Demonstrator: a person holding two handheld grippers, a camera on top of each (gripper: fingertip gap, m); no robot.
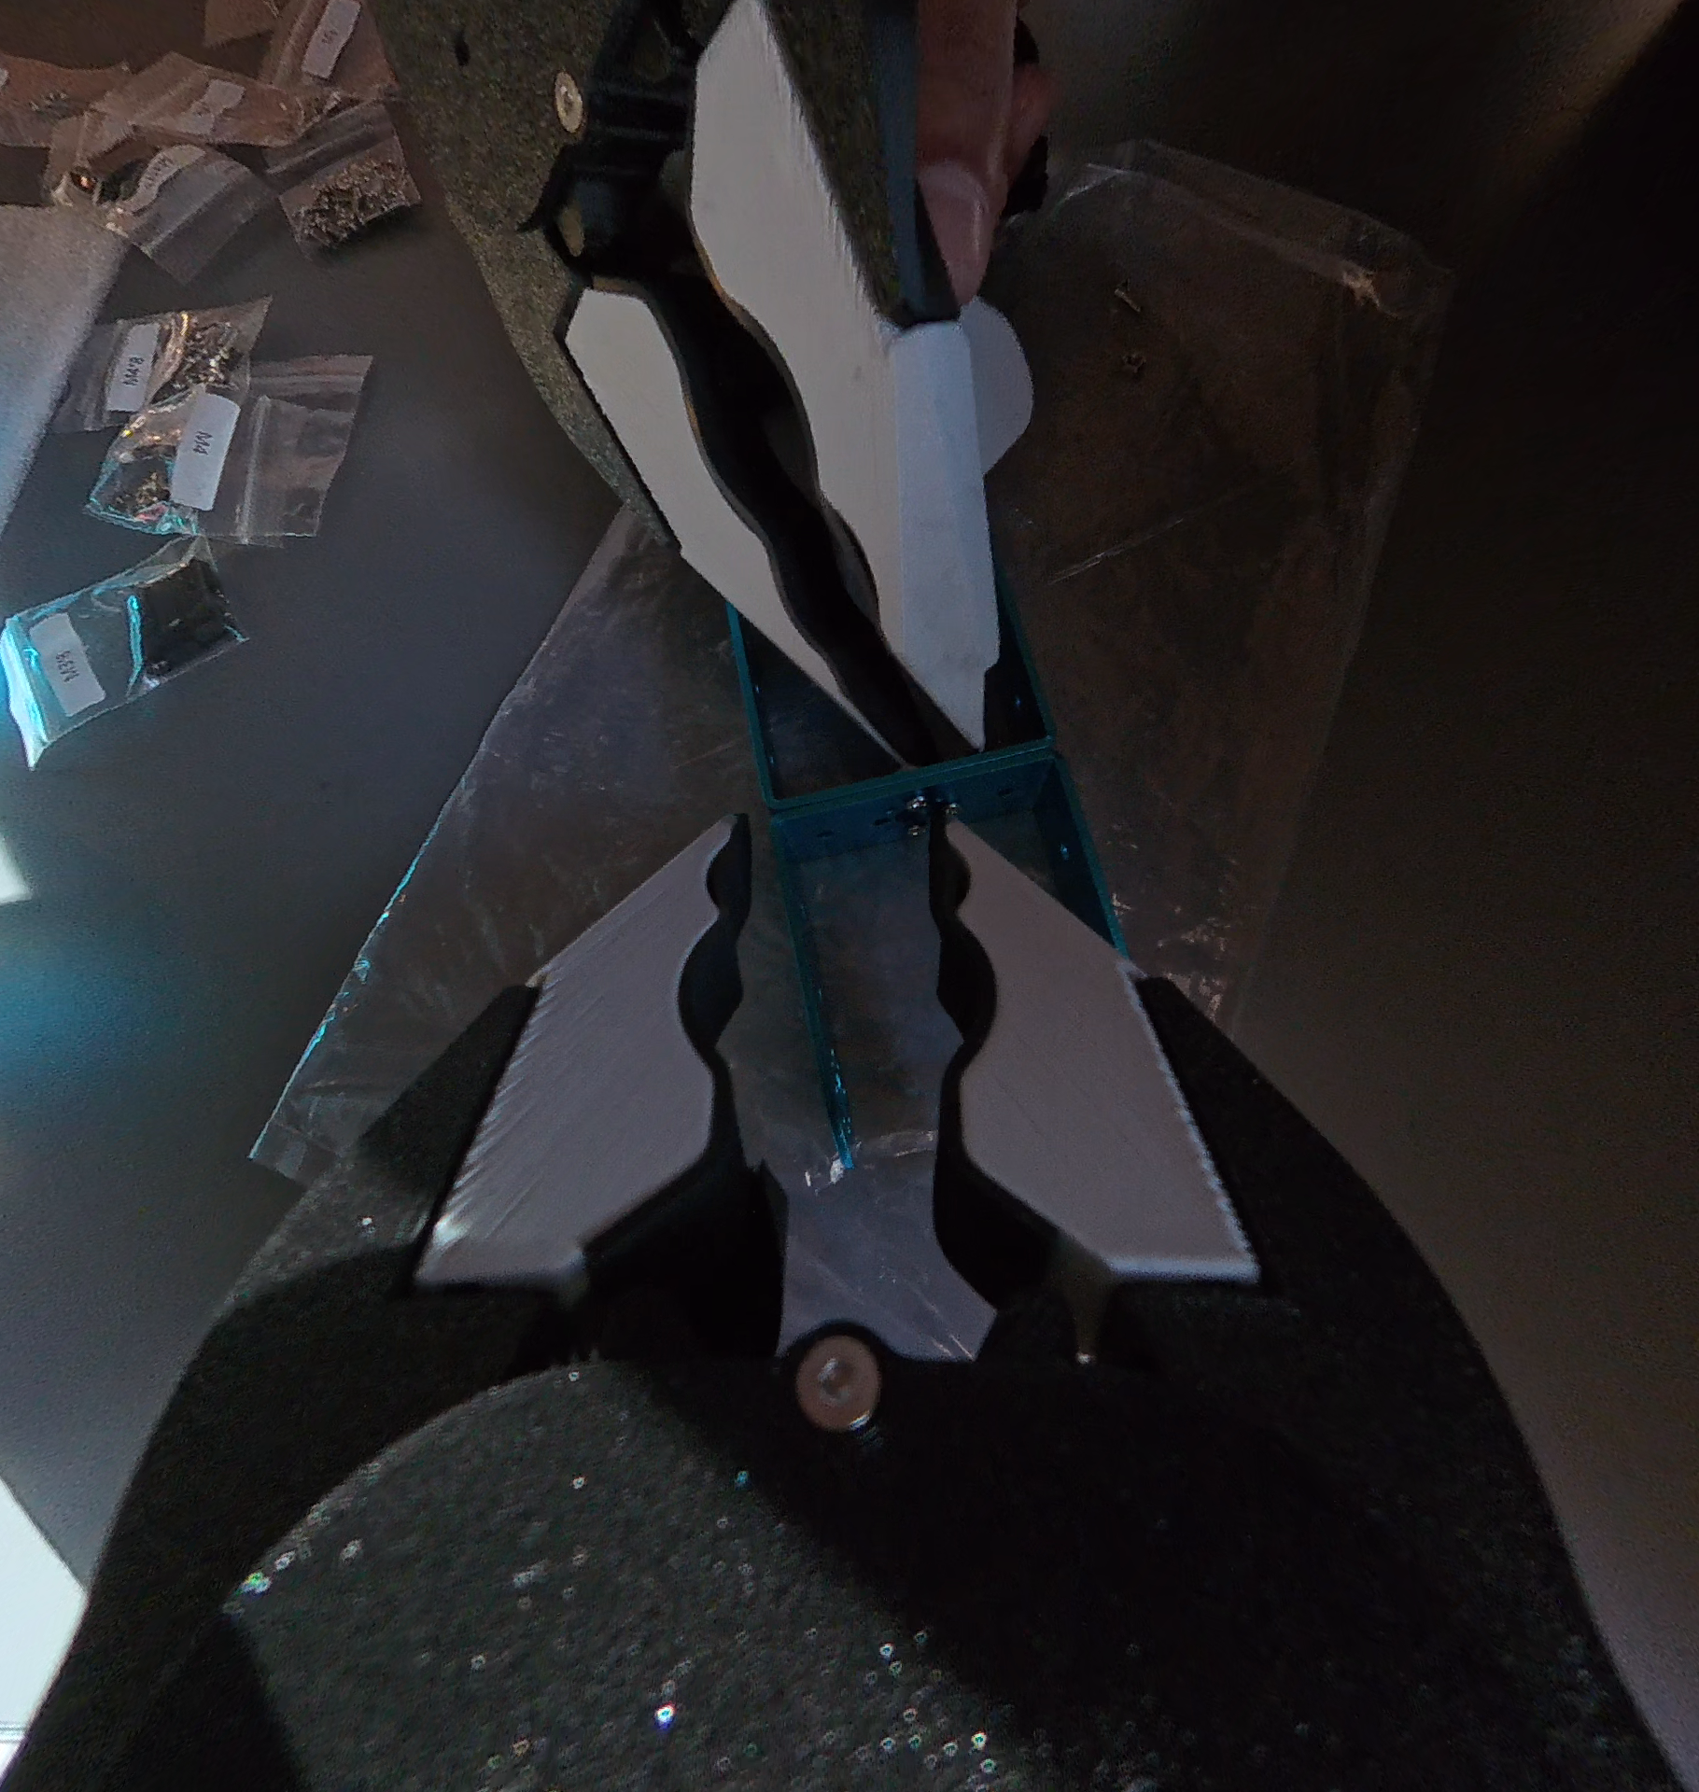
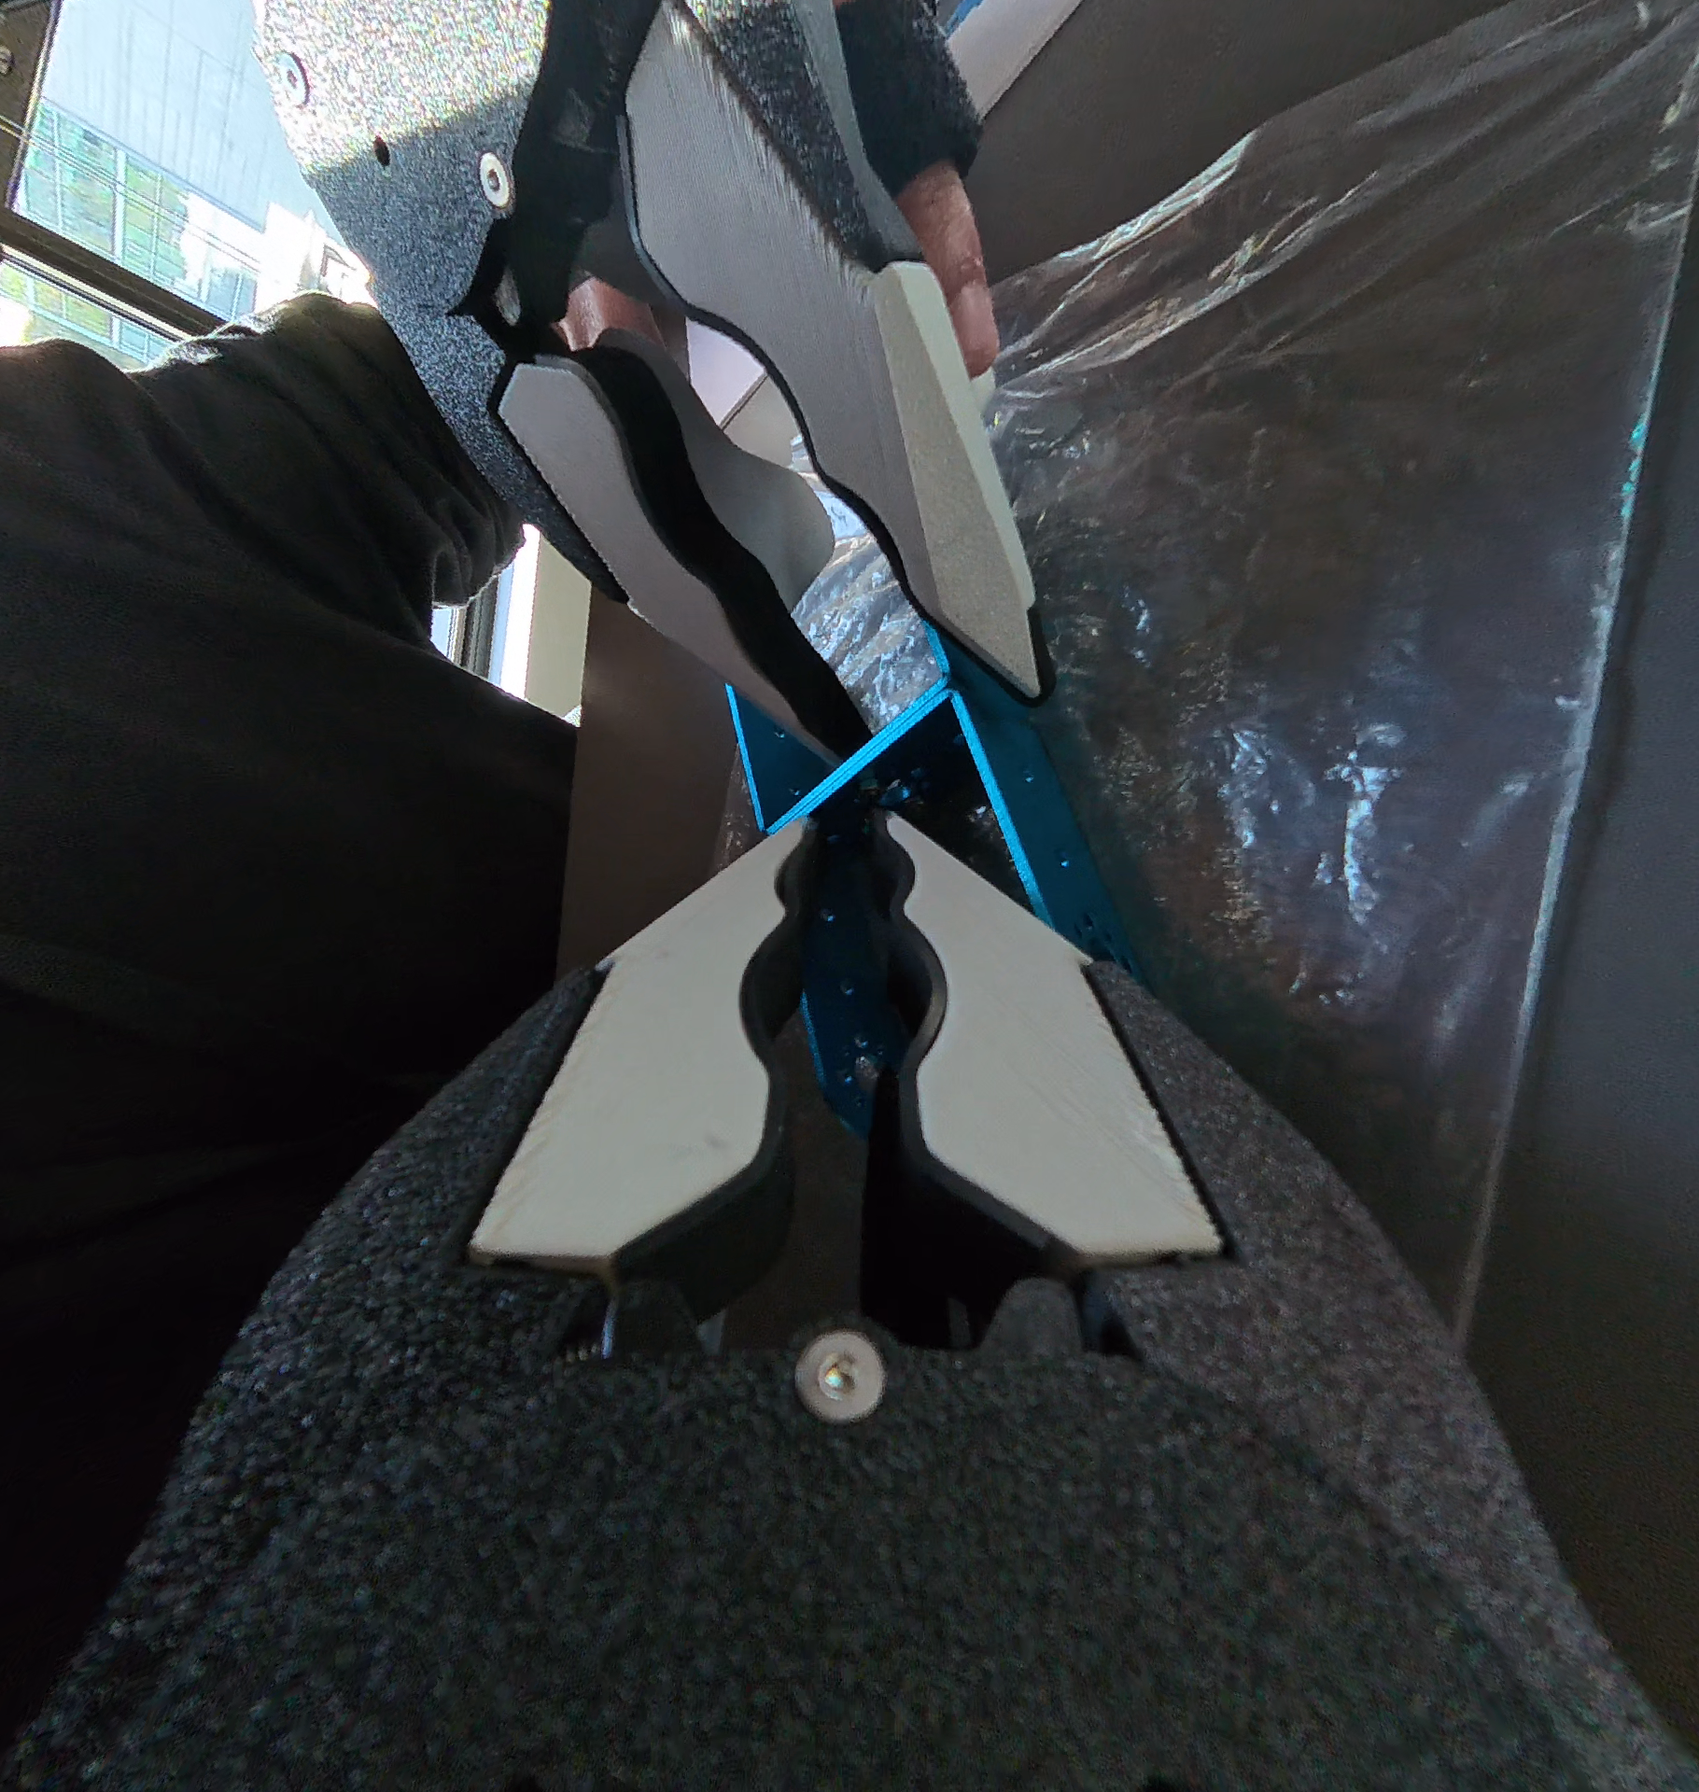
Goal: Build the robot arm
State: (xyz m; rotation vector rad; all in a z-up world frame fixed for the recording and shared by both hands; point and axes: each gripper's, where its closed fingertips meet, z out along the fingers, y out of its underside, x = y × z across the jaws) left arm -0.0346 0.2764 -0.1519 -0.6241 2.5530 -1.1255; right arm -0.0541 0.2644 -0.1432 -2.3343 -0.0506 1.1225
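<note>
A blue metal bracket [image 1: 1078, 853], two U-channels joined back to back by small screws [image 1: 915, 813], is over a clear plastic bag [image 1: 574, 873]. My left gripper [image 1: 846, 826] has its jaws partly apart and straddles the near channel's left wall, one finger outside it and one inside. My right gripper [image 1: 938, 749] comes in from the far side with its tips inside the far channel. In the right wrist view my right gripper [image 2: 848, 824] is closed to a narrow gap on a wall of the bracket [image 2: 850, 999]. The left gripper [image 2: 928, 718] shows above it.
Several small labelled bags of hardware [image 1: 176, 456] lie on the dark table [image 1: 361, 698] at the left. A second clear bag [image 1: 1214, 465] lies behind the bracket. A person's dark sleeve [image 2: 196, 679] and a window [image 2: 99, 175] fill the left of the right wrist view. Left and right tips are no more than a few centimetres apart.
</note>
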